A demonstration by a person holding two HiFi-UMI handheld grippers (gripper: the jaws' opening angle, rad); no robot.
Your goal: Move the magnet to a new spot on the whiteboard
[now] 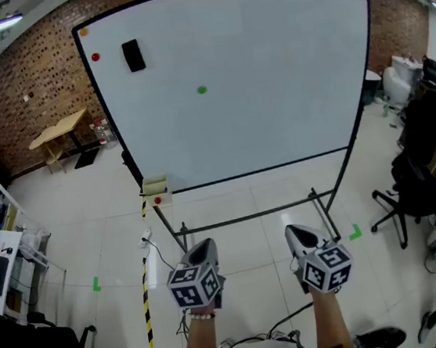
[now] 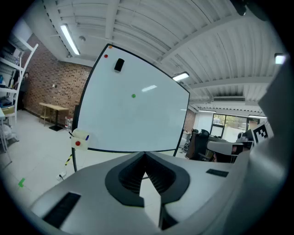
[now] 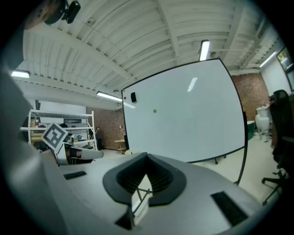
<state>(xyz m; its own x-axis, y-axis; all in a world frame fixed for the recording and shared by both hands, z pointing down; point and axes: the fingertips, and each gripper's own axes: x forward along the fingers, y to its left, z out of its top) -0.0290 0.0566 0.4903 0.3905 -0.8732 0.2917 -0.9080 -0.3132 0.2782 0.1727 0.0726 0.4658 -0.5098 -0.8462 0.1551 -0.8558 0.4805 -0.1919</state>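
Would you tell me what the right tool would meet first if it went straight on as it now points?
Probably the whiteboard, low down; nothing shows in between, though depth is unclear.

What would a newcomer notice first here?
A big whiteboard on a stand fills the middle, with a green magnet near its centre and a black eraser and red magnet at its upper left. Below it, the left hand-held gripper and the right hand-held gripper point toward it, both shut and empty.
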